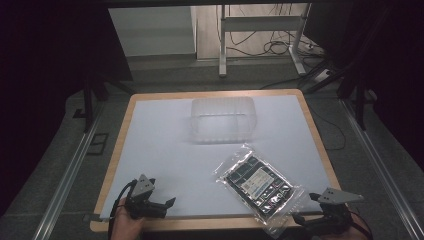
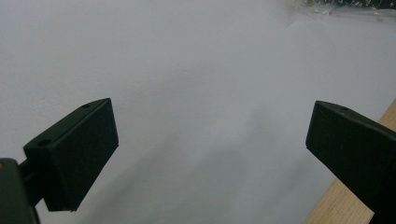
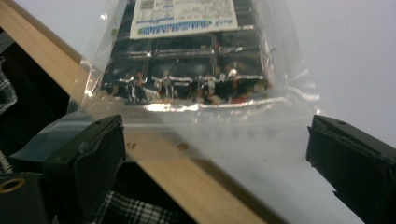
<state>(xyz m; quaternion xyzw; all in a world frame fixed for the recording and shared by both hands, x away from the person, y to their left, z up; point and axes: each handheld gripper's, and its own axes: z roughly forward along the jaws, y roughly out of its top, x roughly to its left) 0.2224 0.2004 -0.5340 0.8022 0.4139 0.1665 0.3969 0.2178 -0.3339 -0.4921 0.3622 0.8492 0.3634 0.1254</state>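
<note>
Lying flat on the white table (image 1: 165,150), toward the near right corner: a clear plastic bag (image 1: 257,185) with a dark, gridded tray and a white label inside. Near end of the bag overhanging the wooden edge of the table. Just behind that overhanging end, the right gripper (image 1: 306,218), released, jaws spread wide on either side of the bag's clear margin without touching it. Seen from the right gripper view: bag (image 3: 196,70) straight ahead, its sealed transparent end crossing the wooden rim between the two black jaws; a bit of checked cloth below the table edge. At the near left corner, the left gripper (image 1: 167,207), likewise released and holding nothing, hovering low over bare white surface, held by a hand (image 1: 125,225) coming in from below. In the left gripper view, jaws far apart over plain table (image 2: 196,93), wooden rim at the lower right. Farther back, near the middle of the table and well apart from the bag: a translucent plastic container (image 1: 223,119), upright and open at the top.
</note>
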